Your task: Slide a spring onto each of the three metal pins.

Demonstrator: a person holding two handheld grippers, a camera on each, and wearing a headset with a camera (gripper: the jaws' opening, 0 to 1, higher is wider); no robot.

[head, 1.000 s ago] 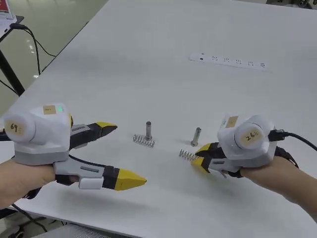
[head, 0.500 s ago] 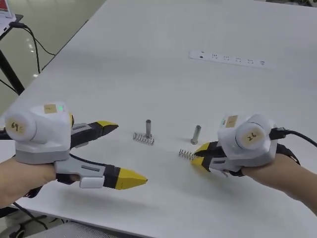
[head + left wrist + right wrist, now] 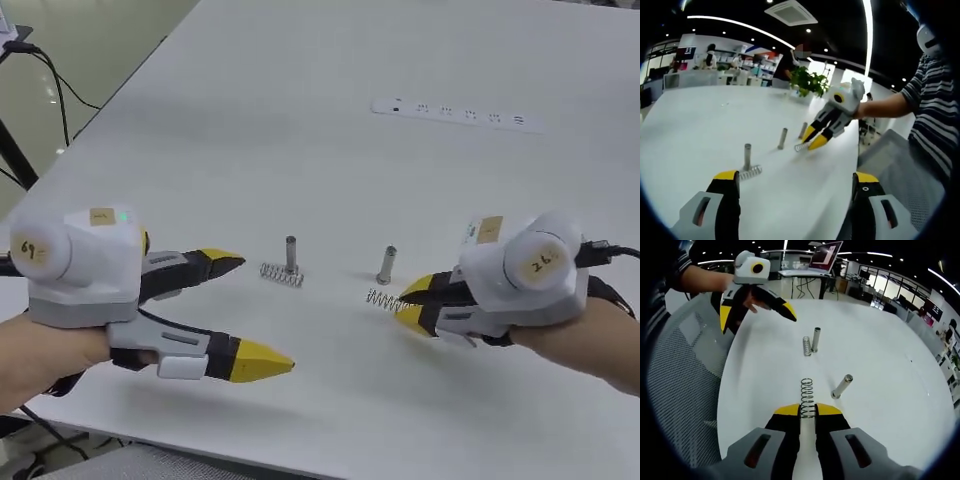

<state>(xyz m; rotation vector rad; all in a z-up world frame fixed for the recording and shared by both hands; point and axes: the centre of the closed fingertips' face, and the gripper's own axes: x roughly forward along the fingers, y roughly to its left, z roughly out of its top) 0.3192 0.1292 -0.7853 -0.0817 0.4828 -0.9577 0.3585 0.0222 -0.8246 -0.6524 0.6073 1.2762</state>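
Two stickers [image 3: 30,255] read "69" and "26". The left hand-held gripper [image 3: 262,313] gaped empty; the right hand-held gripper [image 3: 402,305] pinched a spring [image 3: 380,297].

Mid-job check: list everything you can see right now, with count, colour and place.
table: one, white, under everything
metal pins: three, grey, standing in a row mid-table
loose spring: one, steel, lying beside the base of the pin nearest the left gripper
held spring: one, steel, sticking out from the right gripper's fingers, near the middle pin
power strip: one, white, far side of the table
cable: one, black, off the table's left edge
left gripper: one, white with yellow-tipped fingers, open, holding nothing
right gripper: one, same colours, shut on the held spring
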